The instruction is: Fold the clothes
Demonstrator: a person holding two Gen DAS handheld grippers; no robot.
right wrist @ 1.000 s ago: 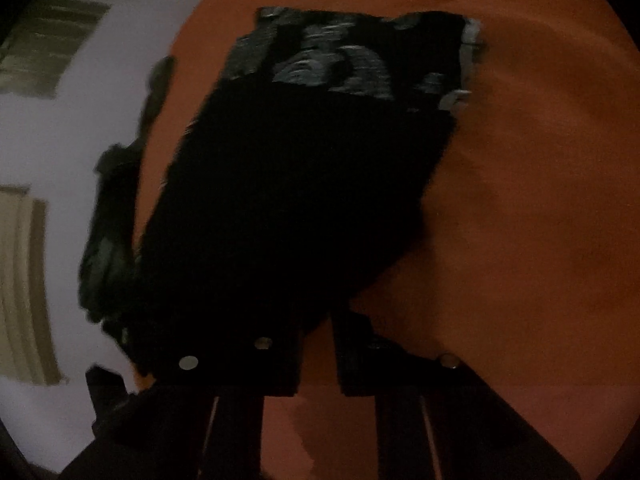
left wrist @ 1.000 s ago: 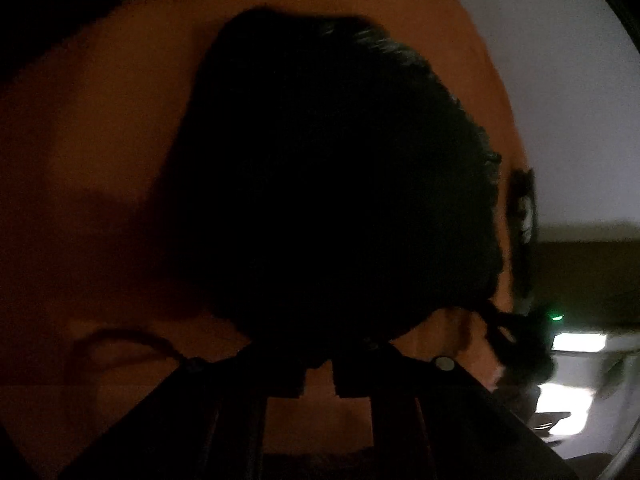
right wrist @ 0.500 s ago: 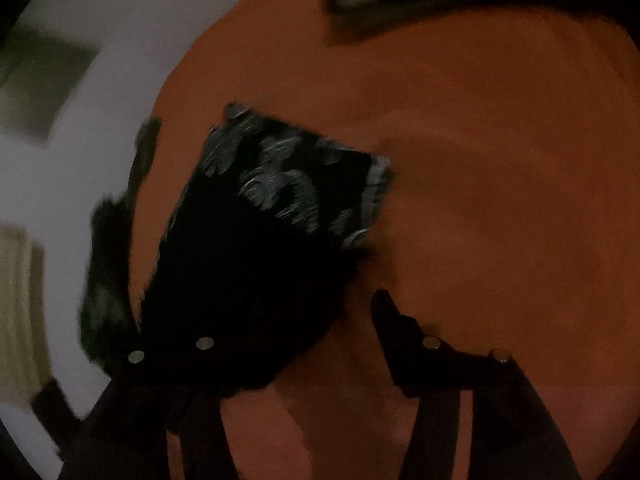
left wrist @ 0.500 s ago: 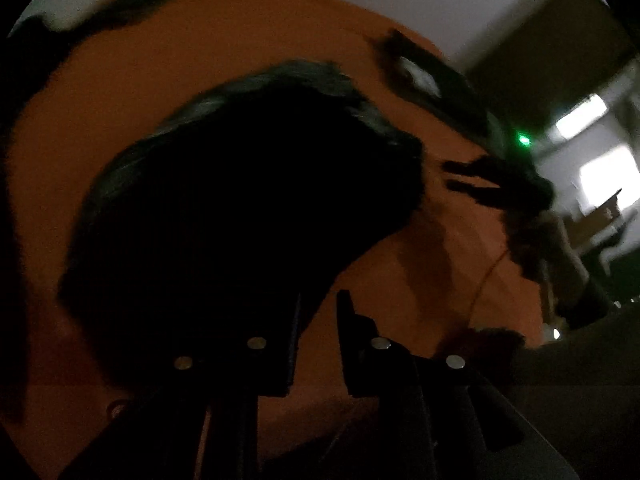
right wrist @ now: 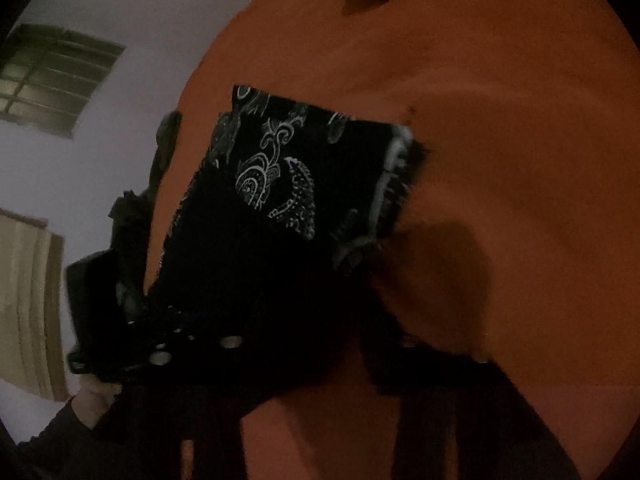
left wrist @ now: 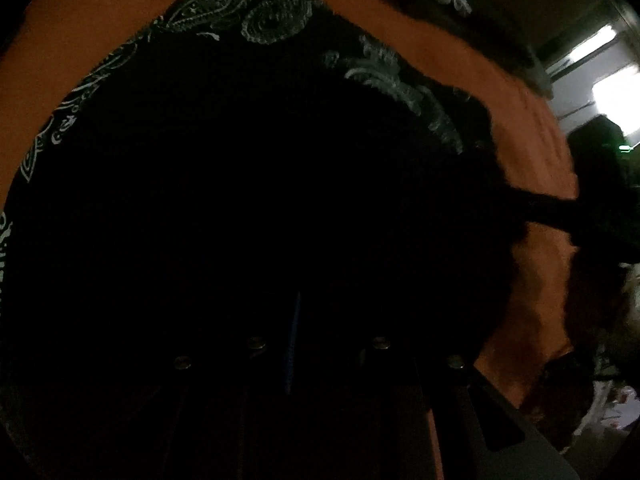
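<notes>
Black paisley cloth (left wrist: pixel 280 160) hides left tool (left wrist: pixel 316 344) tips.

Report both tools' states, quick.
Left tool: closed on the cloth.
Right tool: closing, cloth edge between its jaws, not pinched yet.

The garment (right wrist: pixel 280 200) is black cloth printed with a white and grey paisley pattern. It lies on the orange tabletop (right wrist: pixel 500 160) in a folded, roughly rectangular shape with one straight edge and a squared corner. A pale band runs along its right-hand edge in the right wrist view. In the left wrist view the garment (left wrist: pixel 280 120) fills most of the frame, its patterned border arching across the top; the central area is too dark to resolve.
</notes>
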